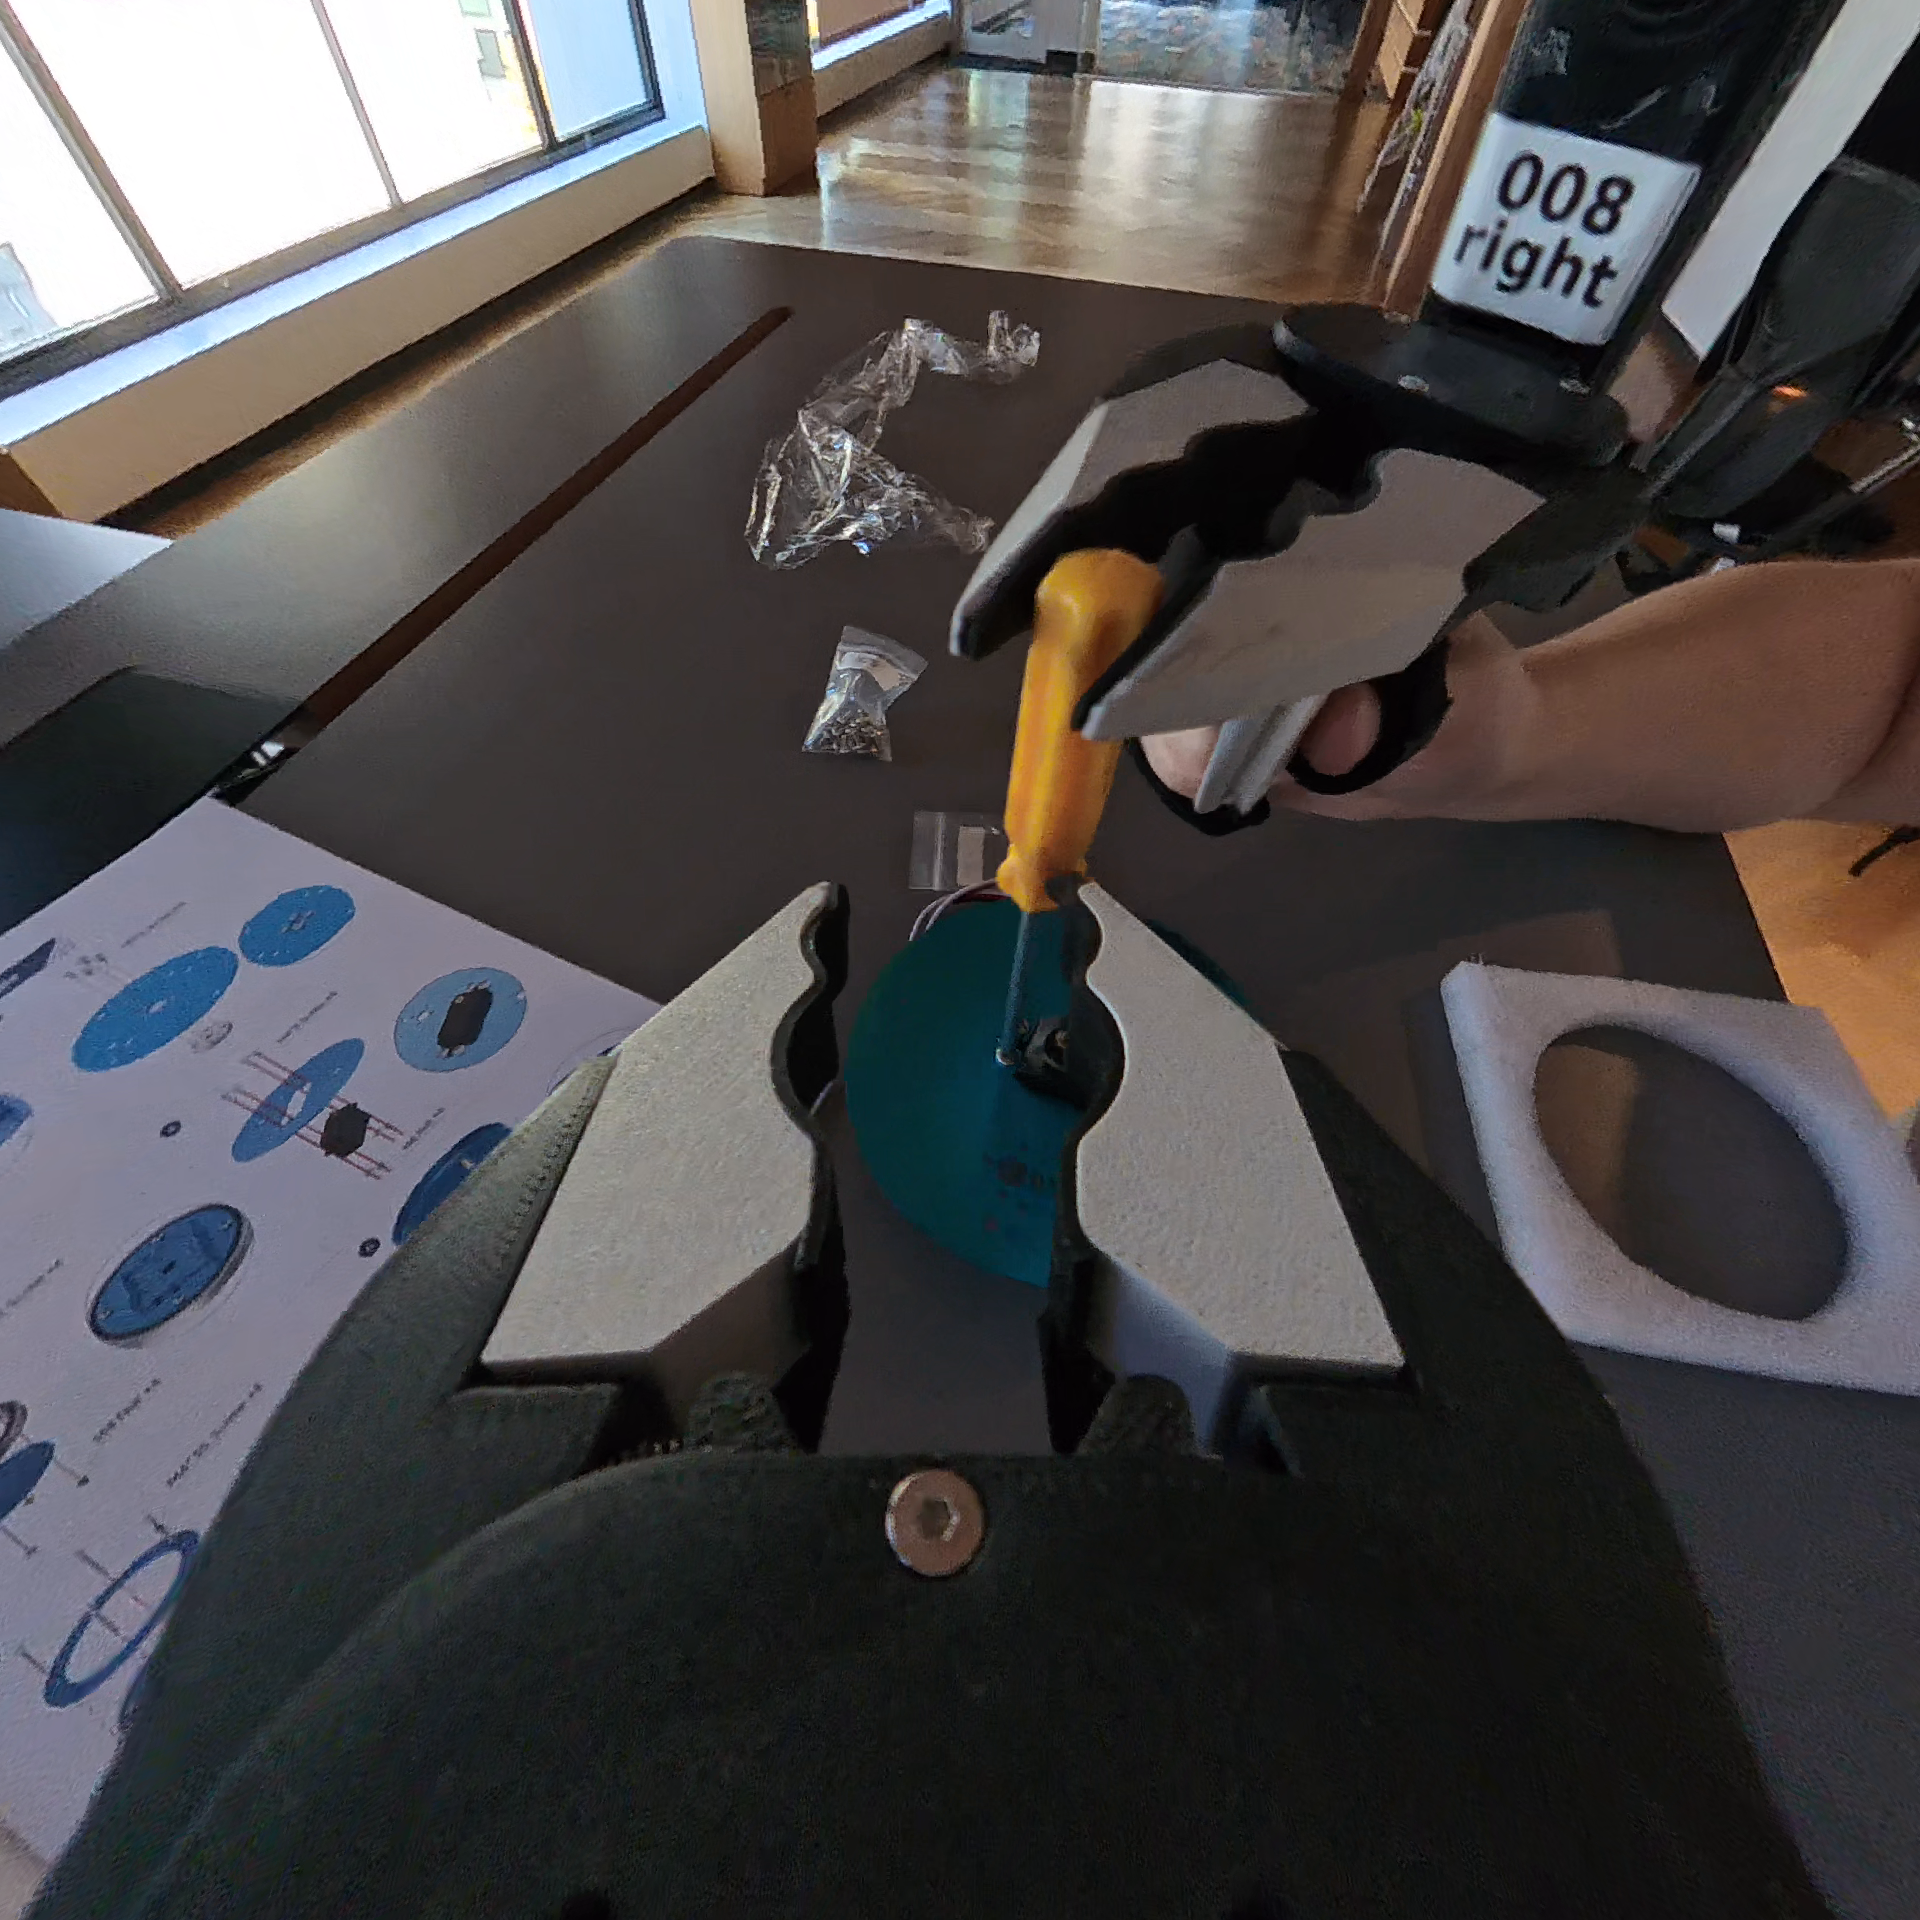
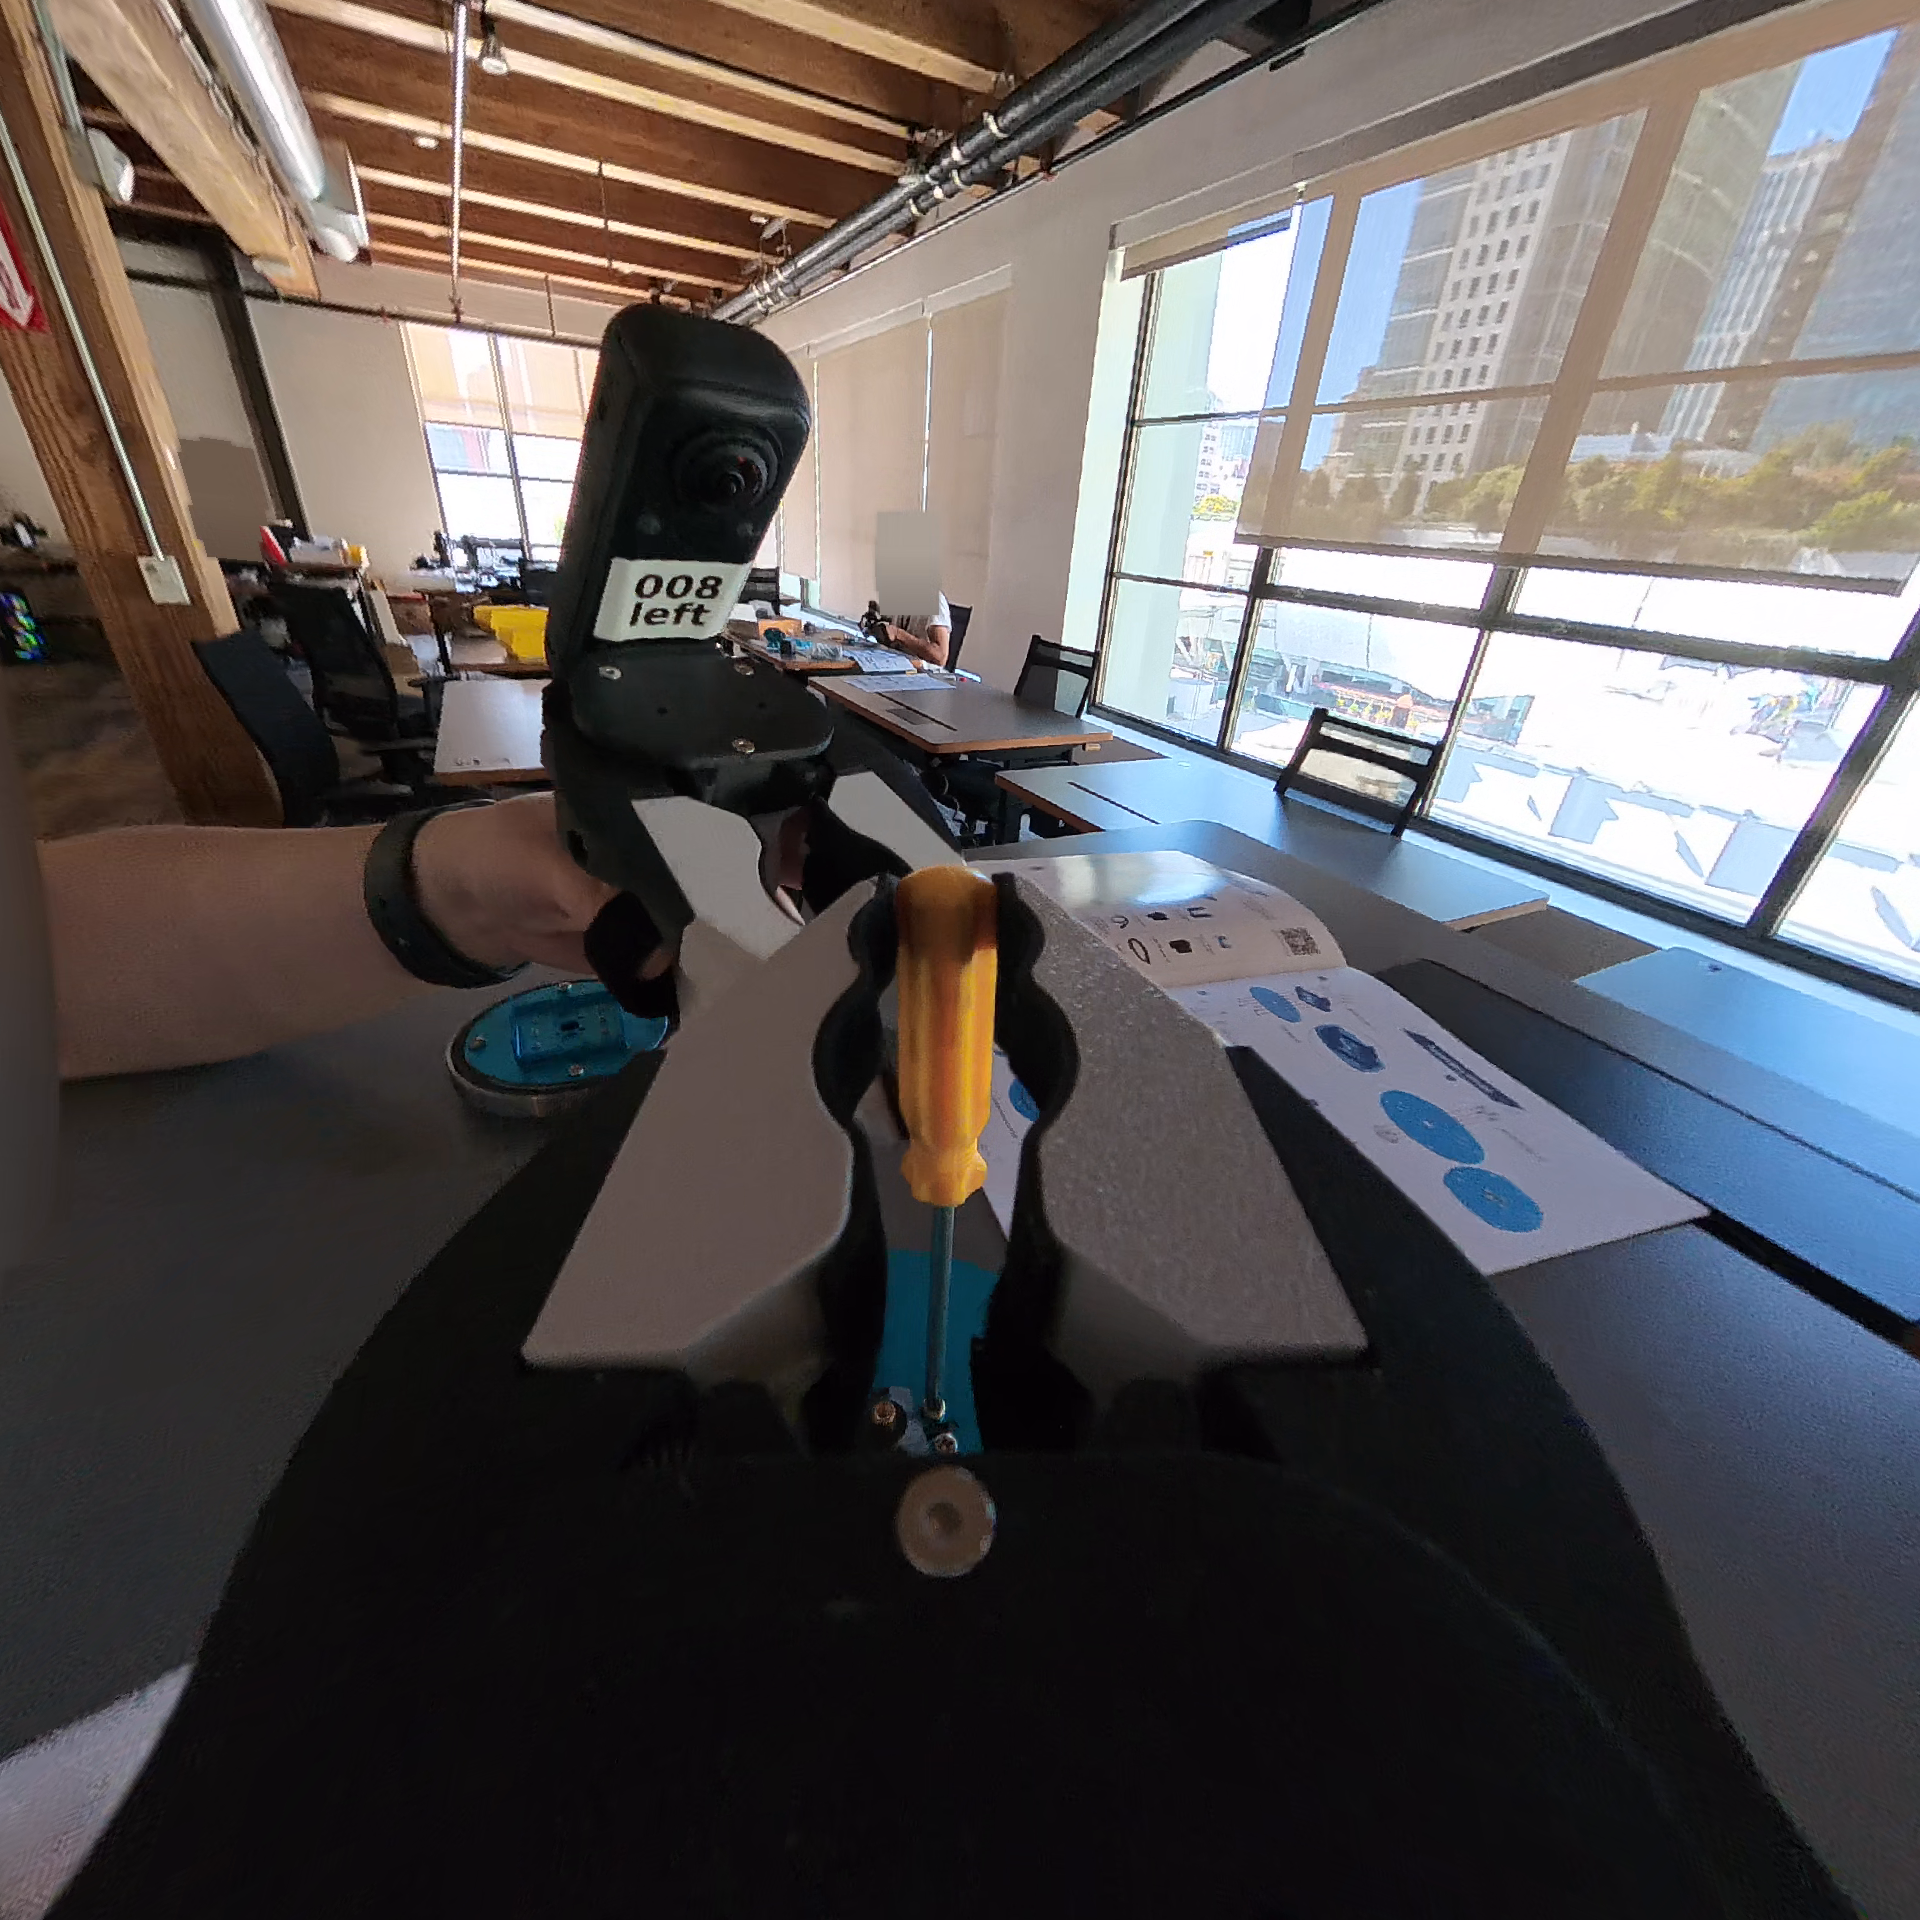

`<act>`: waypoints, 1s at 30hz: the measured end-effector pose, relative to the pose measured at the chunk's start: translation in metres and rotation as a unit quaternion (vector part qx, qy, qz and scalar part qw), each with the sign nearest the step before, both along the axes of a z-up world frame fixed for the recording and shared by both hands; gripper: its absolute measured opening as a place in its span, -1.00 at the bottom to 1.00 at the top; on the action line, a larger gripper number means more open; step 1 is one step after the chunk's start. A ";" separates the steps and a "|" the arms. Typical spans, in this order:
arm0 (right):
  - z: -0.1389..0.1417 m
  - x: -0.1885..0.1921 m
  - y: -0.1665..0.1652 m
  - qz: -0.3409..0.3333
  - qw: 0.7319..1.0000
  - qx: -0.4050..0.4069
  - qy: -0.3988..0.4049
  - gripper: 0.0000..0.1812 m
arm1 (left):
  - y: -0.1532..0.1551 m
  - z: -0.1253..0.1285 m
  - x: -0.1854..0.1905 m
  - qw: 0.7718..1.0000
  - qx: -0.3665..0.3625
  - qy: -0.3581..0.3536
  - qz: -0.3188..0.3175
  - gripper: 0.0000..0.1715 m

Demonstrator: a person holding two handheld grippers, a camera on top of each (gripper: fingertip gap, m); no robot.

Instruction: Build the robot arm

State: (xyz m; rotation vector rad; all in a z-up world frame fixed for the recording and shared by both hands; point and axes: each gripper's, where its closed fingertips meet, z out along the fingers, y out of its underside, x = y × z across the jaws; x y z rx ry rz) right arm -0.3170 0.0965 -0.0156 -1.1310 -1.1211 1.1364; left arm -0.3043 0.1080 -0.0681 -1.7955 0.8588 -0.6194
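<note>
My left gripper (image 1: 956,904) is shut on a teal disc (image 1: 935,1132) and holds it tilted on edge above the dark table (image 1: 571,675). My right gripper (image 2: 940,894) is shut on the yellow handle of a screwdriver (image 2: 943,1039), which points down. The screwdriver's tip rests on a small screw (image 2: 935,1408) on the disc (image 2: 909,1309), next to a black part (image 1: 1044,1044). In the left wrist view the right gripper (image 1: 1039,665) comes in from the upper right with the screwdriver (image 1: 1060,748). The left gripper (image 2: 727,904) shows just behind in the right wrist view.
A printed instruction sheet (image 1: 208,1091) lies on the left. A white foam block with a round hole (image 1: 1683,1174) lies on the right. A bag of screws (image 1: 857,696), a small clear bag (image 1: 951,847) and crumpled plastic (image 1: 862,457) lie beyond. A round silver base with a blue part (image 2: 561,1039) sits near the left hand. Some 5 cm of space lies between my two pairs of fingers.
</note>
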 end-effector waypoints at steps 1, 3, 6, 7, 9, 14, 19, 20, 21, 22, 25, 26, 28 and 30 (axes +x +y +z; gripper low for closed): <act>0.000 0.000 -0.001 0.002 1.000 0.007 -0.002 -0.81 | -0.002 0.000 0.004 1.000 0.009 0.006 -0.009 -0.55; 0.000 0.001 -0.004 0.012 1.000 0.010 -0.007 -0.81 | -0.006 -0.001 0.008 0.999 0.028 0.020 -0.025 -0.61; -0.001 0.001 -0.005 0.026 1.000 0.002 -0.015 -0.81 | -0.009 -0.001 0.011 0.999 0.030 0.019 -0.039 -0.60; -0.001 0.001 -0.005 0.034 0.999 -0.006 -0.020 -0.81 | -0.012 -0.003 0.013 0.998 0.027 0.020 -0.051 -0.56; -0.001 0.001 -0.004 0.047 0.998 -0.019 -0.034 -0.81 | -0.017 -0.009 0.020 0.997 0.017 0.030 -0.074 -0.56; -0.003 0.003 -0.003 0.064 0.995 -0.028 -0.065 -0.81 | -0.005 -0.010 0.028 0.995 0.066 0.055 -0.041 -0.77; -0.006 0.006 -0.008 0.104 0.983 -0.022 -0.148 -0.81 | -0.006 -0.010 0.028 0.995 0.071 0.046 -0.048 -0.81; -0.005 0.006 -0.008 0.107 0.981 -0.011 -0.162 -0.78 | -0.006 -0.010 0.028 0.995 0.073 0.048 -0.050 -0.81; -0.002 0.006 -0.008 0.113 0.978 0.001 -0.176 -0.75 | -0.007 -0.010 0.029 0.995 0.075 0.050 -0.053 -0.81; -0.002 0.007 -0.010 0.126 0.973 0.010 -0.195 -0.74 | -0.007 -0.011 0.029 0.994 0.076 0.052 -0.054 -0.81; -0.009 0.008 -0.012 0.155 0.949 0.034 -0.272 -0.72 | -0.008 -0.011 0.029 0.994 0.076 0.054 -0.054 -0.81; -0.013 0.009 -0.013 0.165 0.940 0.044 -0.295 -0.73 | -0.008 -0.011 0.028 0.994 0.076 0.054 -0.055 -0.81; -0.021 0.010 -0.013 0.172 0.925 0.053 -0.336 -0.82 | -0.008 -0.011 0.028 0.994 0.076 0.055 -0.054 -0.81; -0.021 0.008 -0.014 0.176 0.923 0.043 -0.340 -0.82 | -0.009 -0.011 0.027 0.994 0.075 0.054 -0.057 -0.81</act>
